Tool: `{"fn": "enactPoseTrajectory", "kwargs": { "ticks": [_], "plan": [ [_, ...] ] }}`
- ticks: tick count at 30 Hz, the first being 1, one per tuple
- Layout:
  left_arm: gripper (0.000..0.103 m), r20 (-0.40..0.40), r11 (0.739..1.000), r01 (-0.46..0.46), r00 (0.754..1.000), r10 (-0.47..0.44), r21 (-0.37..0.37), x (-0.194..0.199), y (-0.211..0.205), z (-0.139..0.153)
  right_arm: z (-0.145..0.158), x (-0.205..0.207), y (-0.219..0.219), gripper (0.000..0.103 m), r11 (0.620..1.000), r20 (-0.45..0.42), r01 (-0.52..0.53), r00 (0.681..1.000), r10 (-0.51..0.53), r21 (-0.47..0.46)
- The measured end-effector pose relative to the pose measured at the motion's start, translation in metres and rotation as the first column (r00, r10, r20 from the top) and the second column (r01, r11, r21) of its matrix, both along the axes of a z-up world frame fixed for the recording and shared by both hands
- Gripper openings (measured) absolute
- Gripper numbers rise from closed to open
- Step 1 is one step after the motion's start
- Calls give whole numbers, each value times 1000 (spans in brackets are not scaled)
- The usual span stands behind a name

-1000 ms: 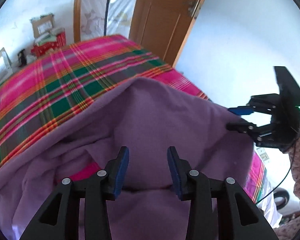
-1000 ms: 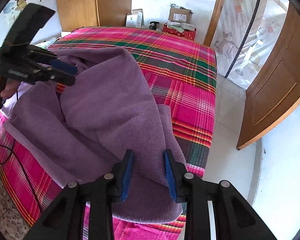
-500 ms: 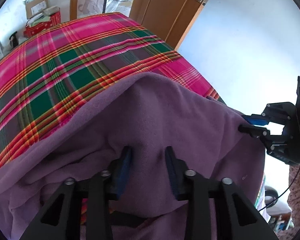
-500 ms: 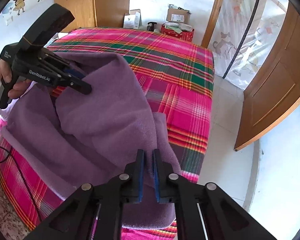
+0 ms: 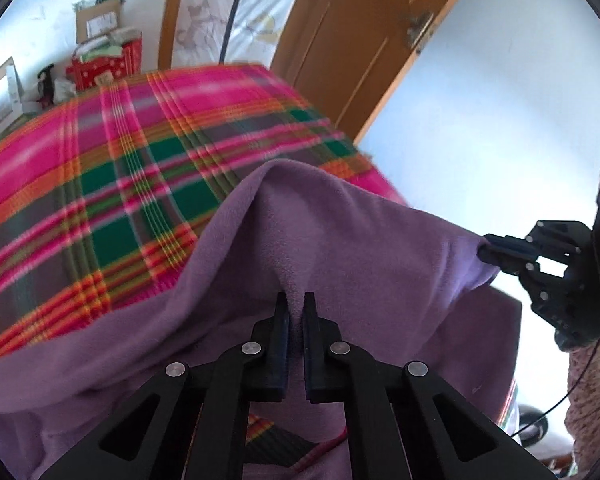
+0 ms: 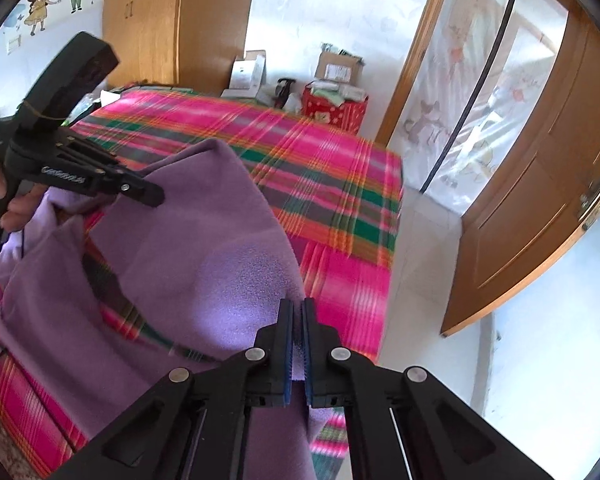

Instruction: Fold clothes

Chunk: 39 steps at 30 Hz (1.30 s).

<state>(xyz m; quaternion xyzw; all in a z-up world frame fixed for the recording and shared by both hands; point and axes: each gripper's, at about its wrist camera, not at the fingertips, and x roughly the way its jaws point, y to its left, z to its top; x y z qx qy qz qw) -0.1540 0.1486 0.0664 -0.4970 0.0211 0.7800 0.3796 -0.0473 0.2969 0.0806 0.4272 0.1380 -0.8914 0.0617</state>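
Note:
A purple fleece garment [image 5: 340, 240] lies bunched on a bed with a pink and green plaid cover [image 5: 120, 184]. My left gripper [image 5: 296, 300] is closing tight on a raised pinch of the fleece, and its pads press on it. At the right of the left wrist view, my right gripper [image 5: 486, 250] grips the garment's far edge. In the right wrist view the right gripper [image 6: 297, 304] is shut on the garment [image 6: 204, 264], with cloth between the blue pads. The left gripper [image 6: 152, 196], held by a hand [image 6: 4, 196], lifts the fleece at the left.
The plaid bed [image 6: 320, 168] ends at a pale tiled floor [image 6: 428, 280] on the right. A wooden door [image 6: 540, 200] stands beyond it. A red box [image 6: 334, 106] and cardboard boxes [image 6: 338, 68] sit past the bed's far end, beside a wooden wardrobe [image 6: 180, 20].
Both grippers went from open to shut on the purple fleece. Each has lifted its pinch, so the garment now hangs stretched between them above the bed.

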Motion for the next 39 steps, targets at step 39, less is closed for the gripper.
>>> {"fn": "enactPoseTrajectory", "kwargs": {
  "ticks": [39],
  "plan": [
    [24, -1, 983, -178, 984, 179, 51, 9, -96, 24, 38, -17, 8, 19, 976, -201, 182, 958, -204, -119]
  ]
}}
